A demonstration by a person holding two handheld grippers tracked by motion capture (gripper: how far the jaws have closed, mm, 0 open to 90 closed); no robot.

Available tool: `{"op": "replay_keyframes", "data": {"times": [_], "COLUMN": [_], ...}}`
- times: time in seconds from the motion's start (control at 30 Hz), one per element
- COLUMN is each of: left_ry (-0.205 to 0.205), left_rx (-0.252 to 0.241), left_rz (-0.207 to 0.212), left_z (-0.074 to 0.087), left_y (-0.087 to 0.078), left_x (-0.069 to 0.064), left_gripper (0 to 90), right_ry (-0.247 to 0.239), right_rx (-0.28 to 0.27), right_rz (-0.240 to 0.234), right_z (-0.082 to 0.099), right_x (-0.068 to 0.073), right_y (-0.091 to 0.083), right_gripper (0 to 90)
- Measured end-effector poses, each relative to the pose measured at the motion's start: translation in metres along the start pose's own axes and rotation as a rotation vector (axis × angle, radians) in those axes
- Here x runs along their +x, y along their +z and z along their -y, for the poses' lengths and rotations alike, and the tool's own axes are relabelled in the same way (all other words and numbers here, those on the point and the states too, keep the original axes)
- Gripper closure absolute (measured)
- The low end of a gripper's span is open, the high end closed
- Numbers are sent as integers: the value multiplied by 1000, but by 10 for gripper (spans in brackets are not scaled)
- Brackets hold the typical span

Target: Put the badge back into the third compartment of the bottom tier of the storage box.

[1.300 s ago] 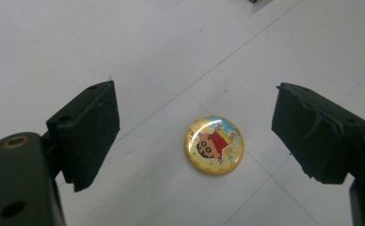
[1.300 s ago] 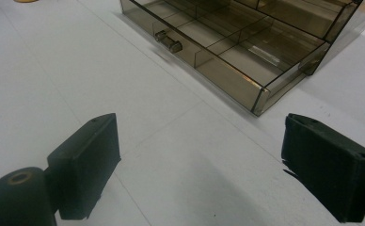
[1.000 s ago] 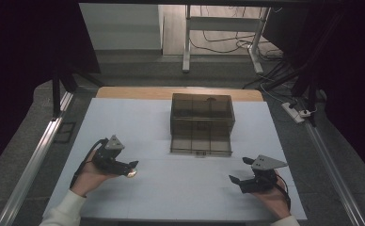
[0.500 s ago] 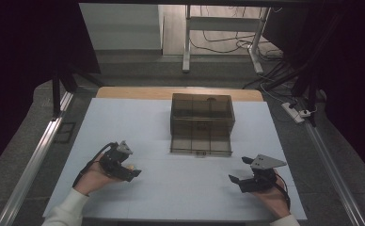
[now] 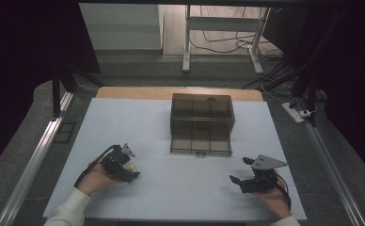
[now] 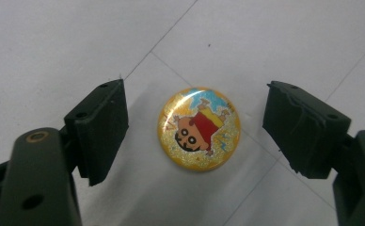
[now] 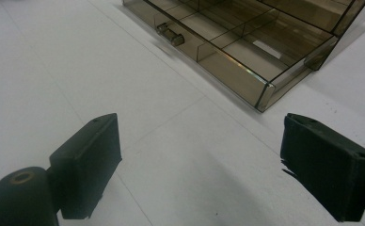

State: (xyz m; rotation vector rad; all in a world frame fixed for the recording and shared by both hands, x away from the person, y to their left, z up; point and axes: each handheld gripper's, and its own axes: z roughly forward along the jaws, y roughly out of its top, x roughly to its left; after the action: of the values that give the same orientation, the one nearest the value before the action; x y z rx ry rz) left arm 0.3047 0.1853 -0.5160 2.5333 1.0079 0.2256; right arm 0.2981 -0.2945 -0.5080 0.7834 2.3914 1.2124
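Observation:
A round badge (image 6: pixel 199 128) with a cartoon figure on glittery yellow lies flat on the white table cover (image 5: pixel 180 183). My left gripper (image 6: pixel 195 125) points down over it, one pad on each side. The jaws have just been closing, with the badge between them, and a gap remains on both sides, so the gripper is open. In the high view the left gripper (image 5: pixel 125 168) is at the front left, with the badge (image 5: pixel 131 167) a bright spot at its tip. My right gripper (image 5: pixel 240 171) rests at the front right, open and empty, also seen as the right gripper (image 7: pixel 199 155).
A smoky see-through drawer box (image 5: pixel 202 110) stands at the middle back of the table, its divided drawer (image 7: pixel 246 42) pulled out toward me. Metal rails run along both table sides. Cables and a power strip (image 5: pixel 297 112) lie on the floor at the right.
The left gripper has tipped down and sunk over the badge, and its jaws have narrowed around it. The right gripper has kept still.

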Motion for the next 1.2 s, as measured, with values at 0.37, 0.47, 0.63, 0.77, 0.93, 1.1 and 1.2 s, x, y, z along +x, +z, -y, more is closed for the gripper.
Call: {"op": "replay_keyframes", "data": {"times": [0.37,0.47,0.63,0.77,0.93,1.1,1.2], "left_ry": [11,8,7,2,2,3,1], "left_rx": [31,31,30,30,29,25,21], "left_rz": [11,22,40,41,40,37,37], "left_z": [1,1,2,3,3,3,4], "left_y": [4,4,3,2,2,2,2], "left_x": [1,2,2,3,4,4,3], "left_gripper": [304,329,376,435,460,462,462], "right_ry": [0,0,0,0,-1,-1,-2], "right_rx": [4,4,5,4,7,5,7], "right_rz": [0,1,1,-1,1,0,2], "right_z": [0,1,1,1,1,1,1], "right_x": [0,0,0,0,0,0,0], "right_y": [0,0,0,0,0,0,0], "right_gripper": [127,127,127,127,127,127,127]}}
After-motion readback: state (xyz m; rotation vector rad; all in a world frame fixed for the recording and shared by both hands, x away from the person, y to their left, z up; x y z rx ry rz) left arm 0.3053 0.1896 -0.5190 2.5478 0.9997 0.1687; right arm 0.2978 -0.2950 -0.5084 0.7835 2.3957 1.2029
